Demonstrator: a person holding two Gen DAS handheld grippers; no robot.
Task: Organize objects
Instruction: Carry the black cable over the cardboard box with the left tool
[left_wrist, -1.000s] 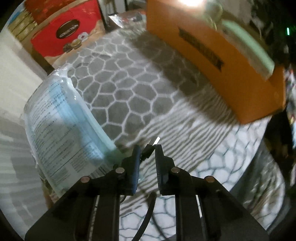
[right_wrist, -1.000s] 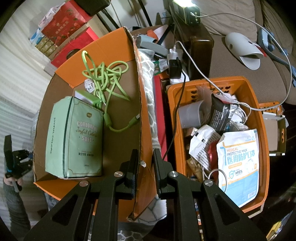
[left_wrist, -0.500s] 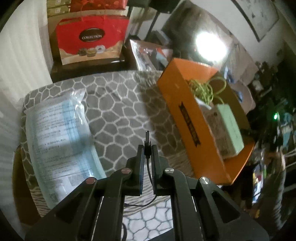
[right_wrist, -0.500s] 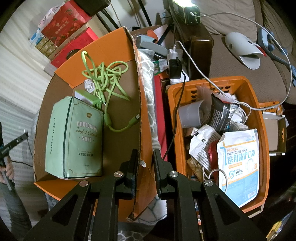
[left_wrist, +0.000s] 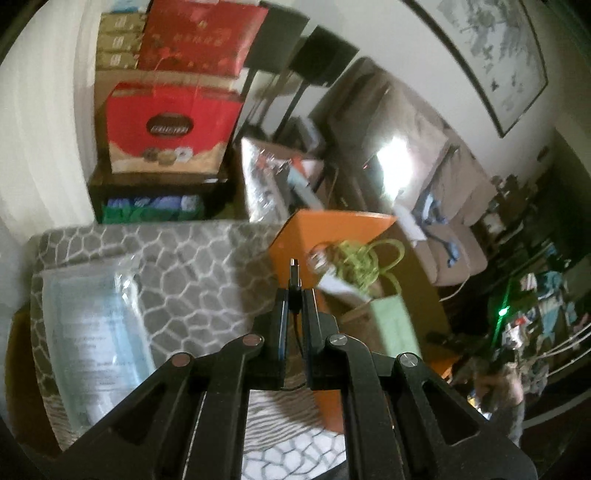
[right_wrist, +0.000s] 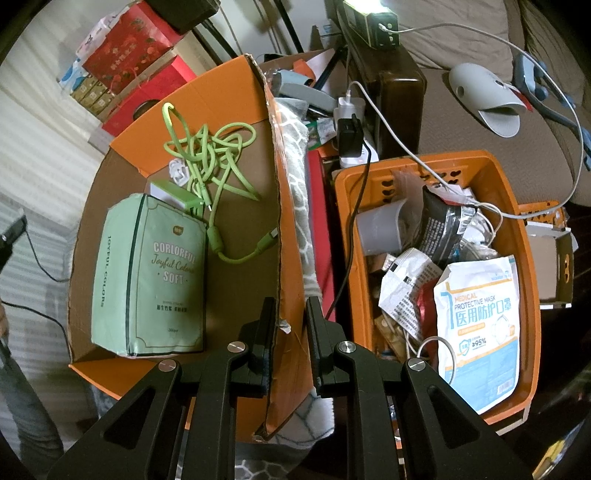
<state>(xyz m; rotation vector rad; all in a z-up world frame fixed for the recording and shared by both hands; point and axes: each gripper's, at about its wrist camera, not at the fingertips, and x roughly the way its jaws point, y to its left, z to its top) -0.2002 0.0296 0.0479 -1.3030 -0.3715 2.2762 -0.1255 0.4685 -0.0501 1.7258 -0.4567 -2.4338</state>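
My left gripper (left_wrist: 294, 295) is shut on a black cable plug (left_wrist: 294, 275), held in the air above the grey patterned cloth (left_wrist: 192, 258), just left of the orange cardboard box (left_wrist: 295, 236). The cable hangs down between the fingers. In the right wrist view the box (right_wrist: 236, 88) holds a green tissue pack (right_wrist: 155, 273) and a tangled green cable (right_wrist: 207, 155). My right gripper (right_wrist: 291, 306) straddles the box's right wall (right_wrist: 280, 206), jaws narrowly apart with the cardboard between them. The left gripper's tip (right_wrist: 13, 230) shows at the far left.
An orange plastic basket (right_wrist: 517, 206) of packets, a mask pouch (right_wrist: 476, 321) and cables stands right of the box. A clear plastic packet (left_wrist: 92, 332) lies on the cloth. Red gift boxes (left_wrist: 170, 129) stand behind. A sofa (left_wrist: 443, 177) is at the back right.
My left gripper has lifted the cable plug off the cloth and swung it up toward the orange box. The right gripper and box have stayed put.
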